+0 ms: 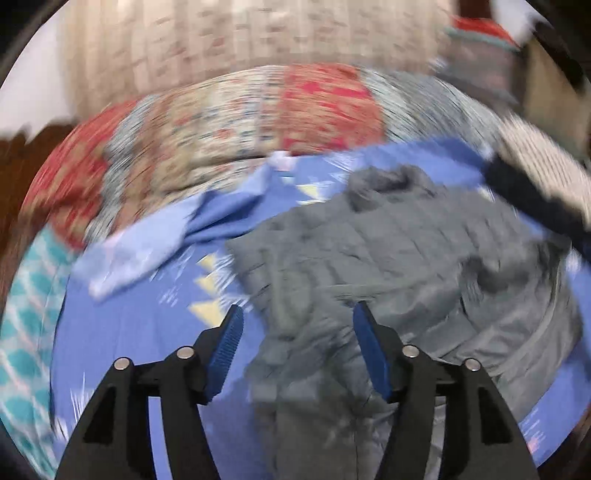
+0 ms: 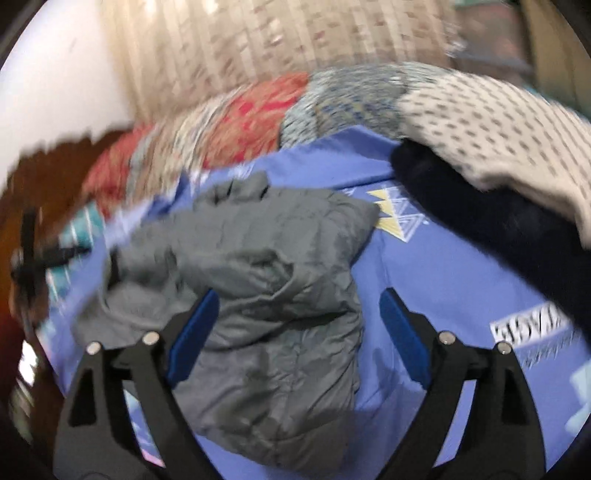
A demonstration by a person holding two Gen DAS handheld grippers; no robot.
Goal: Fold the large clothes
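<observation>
A grey quilted jacket (image 1: 406, 258) lies crumpled on a blue bedsheet (image 1: 129, 332). It also shows in the right wrist view (image 2: 258, 277), bunched left of centre on the sheet (image 2: 443, 277). My left gripper (image 1: 297, 314) is open above the jacket's near part, blue pads (image 1: 225, 347) apart and holding nothing. My right gripper (image 2: 297, 299) is open above the jacket's right edge, empty. Both views are motion-blurred.
A patterned red and grey blanket (image 1: 240, 122) lies along the far side of the bed. A dark garment (image 2: 498, 221) and a white dotted cloth (image 2: 498, 140) are piled at the right. A curtain (image 1: 240, 33) hangs behind. The wooden bed frame (image 2: 55, 177) is at left.
</observation>
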